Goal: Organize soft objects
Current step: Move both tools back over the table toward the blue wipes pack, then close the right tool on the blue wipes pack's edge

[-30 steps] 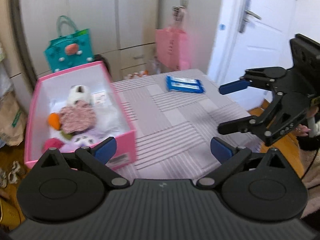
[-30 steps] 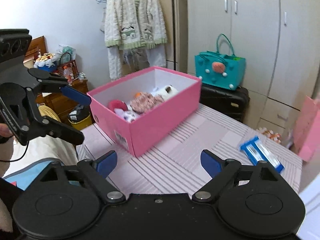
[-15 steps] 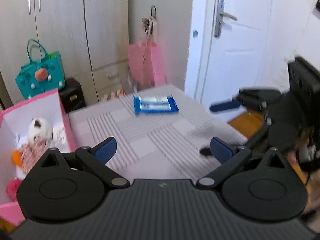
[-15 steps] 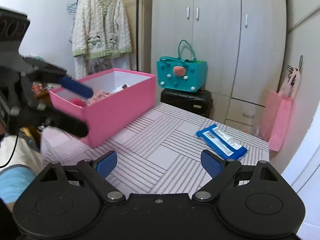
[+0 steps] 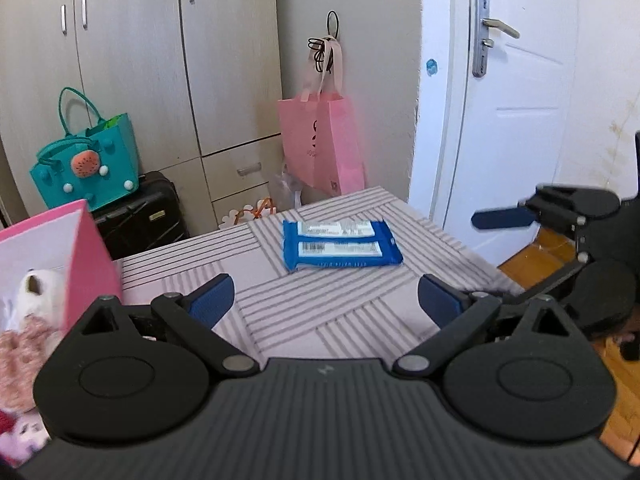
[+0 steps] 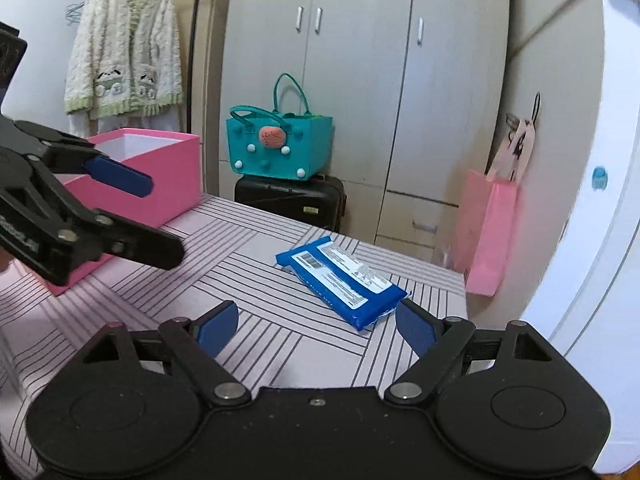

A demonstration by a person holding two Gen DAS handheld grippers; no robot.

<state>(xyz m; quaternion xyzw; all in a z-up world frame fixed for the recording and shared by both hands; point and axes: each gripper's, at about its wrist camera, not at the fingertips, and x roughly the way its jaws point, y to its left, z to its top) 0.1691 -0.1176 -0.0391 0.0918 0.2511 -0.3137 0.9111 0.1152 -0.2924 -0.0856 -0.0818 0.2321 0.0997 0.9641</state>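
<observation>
A blue wet-wipes packet (image 5: 340, 244) (image 6: 340, 276) lies flat on the pink striped table (image 5: 320, 320). My left gripper (image 5: 325, 300) stands open a short way in front of it, nothing between its fingers. My right gripper (image 6: 317, 326) is open and its jaws are closing, with nothing between them. The packet's near end lies just ahead of its right fingertip. Each gripper shows in the other's view: left gripper (image 6: 160, 220), right gripper (image 5: 488, 256). The pink box (image 5: 92, 256) (image 6: 168, 184) at the left holds soft toys (image 5: 24, 344), among them a white plush (image 5: 34, 284).
A teal handbag (image 6: 280, 148) sits on a black suitcase (image 6: 288, 200) behind the table, before a wardrobe (image 5: 132, 60). A pink paper bag (image 5: 320, 144) hangs by the white door (image 5: 500, 100). A cream cardigan (image 6: 124, 60) hangs at the back left. The table's right edge borders wooden floor (image 5: 532, 256).
Both views have swung away from the pink box toward the blue packet, which is now nearer and centred. Both grippers have sunk toward the table. The right jaws look slightly narrower.
</observation>
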